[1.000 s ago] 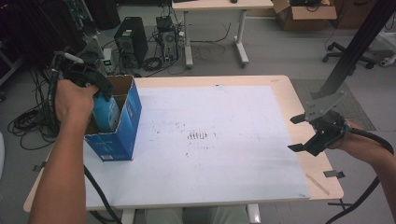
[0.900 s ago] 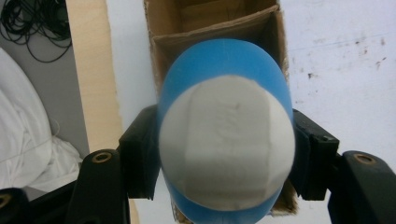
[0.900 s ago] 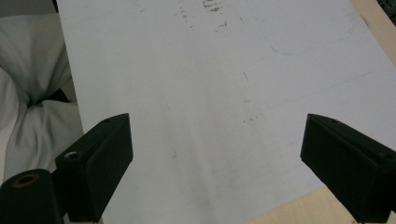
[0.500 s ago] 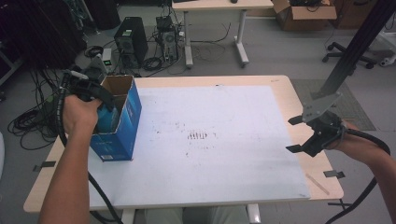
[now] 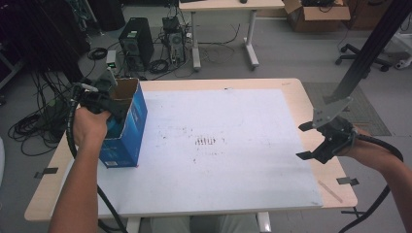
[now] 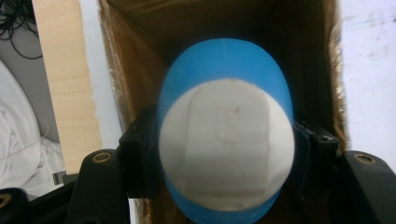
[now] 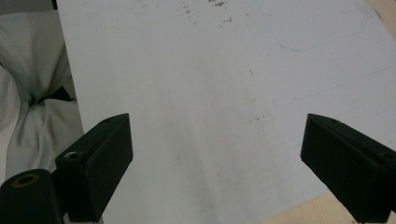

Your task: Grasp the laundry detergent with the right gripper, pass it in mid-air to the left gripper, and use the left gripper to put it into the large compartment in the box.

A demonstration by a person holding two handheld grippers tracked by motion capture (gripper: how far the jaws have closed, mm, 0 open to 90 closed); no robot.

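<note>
So compared to a second ago, the left gripper [image 5: 108, 103] is further back along the blue box [image 5: 127, 127], now up over its open top near the far end instead of down against the near part. The hand [image 5: 88, 127] and forearm have slid forward with it. It's clamping a blue and white ball-like thing [image 6: 226, 135] between its jaws, right at the box's mouth. The right gripper [image 5: 307, 141] has drifted just a touch toward the person's side of the table.
</note>
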